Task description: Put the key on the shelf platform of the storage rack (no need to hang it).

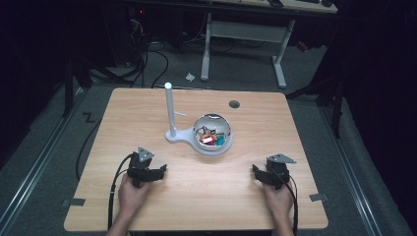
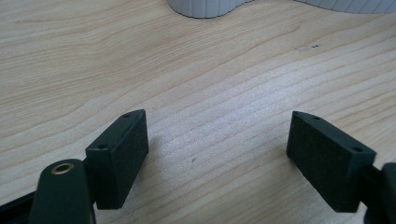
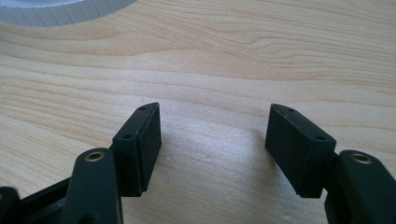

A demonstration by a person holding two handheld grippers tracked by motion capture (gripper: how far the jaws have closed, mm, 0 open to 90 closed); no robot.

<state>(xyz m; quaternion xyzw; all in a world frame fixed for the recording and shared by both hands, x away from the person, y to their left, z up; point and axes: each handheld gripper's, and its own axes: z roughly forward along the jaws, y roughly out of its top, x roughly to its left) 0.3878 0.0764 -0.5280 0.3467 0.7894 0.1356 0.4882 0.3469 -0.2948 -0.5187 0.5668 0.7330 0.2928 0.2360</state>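
At the bottom of the high view two forearms come up onto the wooden table [image 1: 147, 206], each hand wrapped around a black tool. The left hand [image 1: 132, 192] holds the left gripper [image 1: 163, 169] at lower left of centre; the right hand [image 1: 278, 195] holds the right gripper [image 1: 255, 170] at lower right. Both sit low over the bare tabletop, well apart from each other, jaws turned in toward the middle of the frame, a black cable trailing back from each.

In the left gripper view its jaws stand wide apart with nothing but wood grain between them [image 2: 217, 154]. In the right gripper view the jaws are likewise spread, clamped on nothing [image 3: 214, 144].

Further up, near the centre of the high view, is a white bowl [image 1: 222, 146], round, with a jumble of small coloured pieces [image 1: 211, 137] inside it: something red, something teal, the rest too small to tell. The bowl joins a white base [image 1: 178, 137] at its left, and a thin white post [image 1: 170, 108] rises upright from that. The ridged white edge of this piece shows at the top of both gripper views.

Beyond, toward the table's far edge, a small dark round hole [image 1: 234, 104]. Past the table, grey floor, cables, and the white legs of a desk [image 1: 243, 34].
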